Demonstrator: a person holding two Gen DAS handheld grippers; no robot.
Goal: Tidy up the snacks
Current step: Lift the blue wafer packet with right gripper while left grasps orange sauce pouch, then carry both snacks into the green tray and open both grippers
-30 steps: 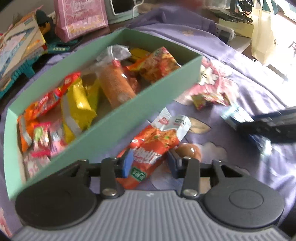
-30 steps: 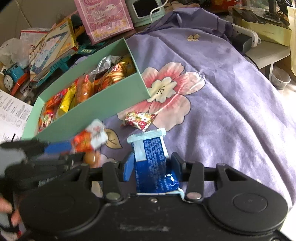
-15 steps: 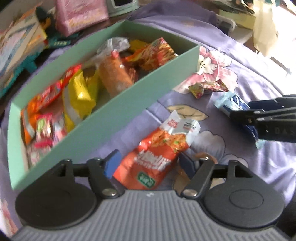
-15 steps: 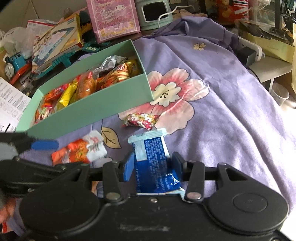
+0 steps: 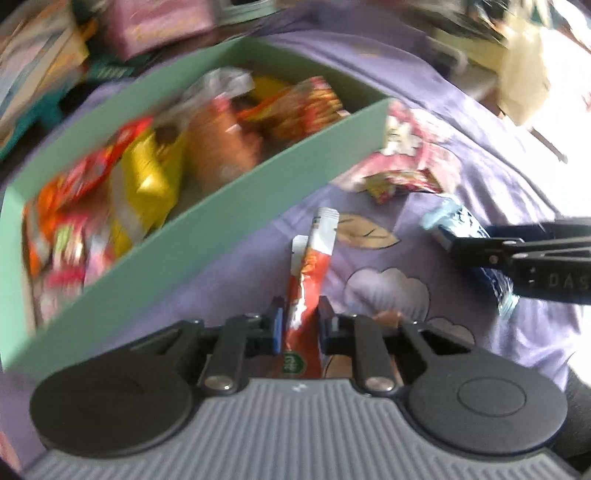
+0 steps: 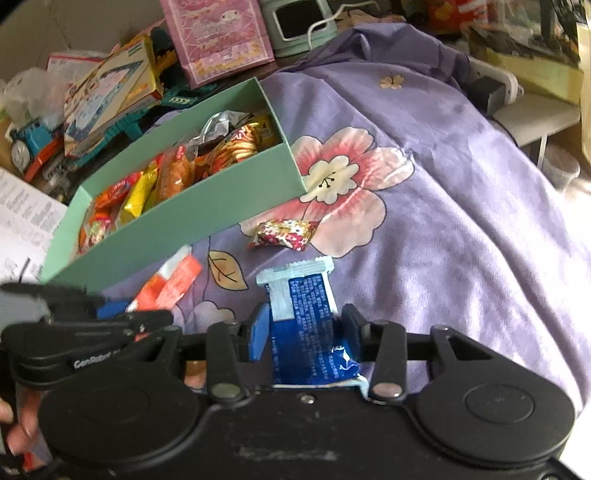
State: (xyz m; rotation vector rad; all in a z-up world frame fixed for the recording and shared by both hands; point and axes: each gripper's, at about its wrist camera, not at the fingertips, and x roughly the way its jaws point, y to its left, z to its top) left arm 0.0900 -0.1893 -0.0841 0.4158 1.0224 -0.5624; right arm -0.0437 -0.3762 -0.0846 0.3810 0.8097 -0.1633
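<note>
Your left claw (image 5: 298, 325) is pinching the orange snack pack (image 5: 308, 280). Its two blue pads press on both sides of the pack, and the pack is squeezed thin and stands up, pointing to 12 o'clock in the left wrist view. The white top end of the pack reaches up toward the long wall of the green box (image 5: 221, 221).

Your right claw (image 6: 303, 328) has the blue snack pack (image 6: 306, 321) between its pads. Its jaws are closing a little, and the pads sit right against the sides of the pack. The pack's white crimped end points to 12 o'clock in the right wrist view. In the left wrist view you see this claw and the blue pack at 3 o'clock.

The green box lies at 10 o'clock from both claws. It is full of snacks: a yellow bag (image 5: 151, 181), red and orange packs, and a round brown roll in clear wrap (image 5: 221, 147).

One small red candy pack (image 6: 284, 232) lies loose on the purple cloth with flowers (image 6: 443, 221), just beside the box's near corner and at 12 o'clock from the blue pack.

Behind the box, at 11 o'clock in the right wrist view, stand a pink bag (image 6: 218, 33), some picture books (image 6: 110, 85) and a blue toy train (image 6: 29, 140). Part of your hand (image 6: 14, 428) shows at 8 o'clock.
</note>
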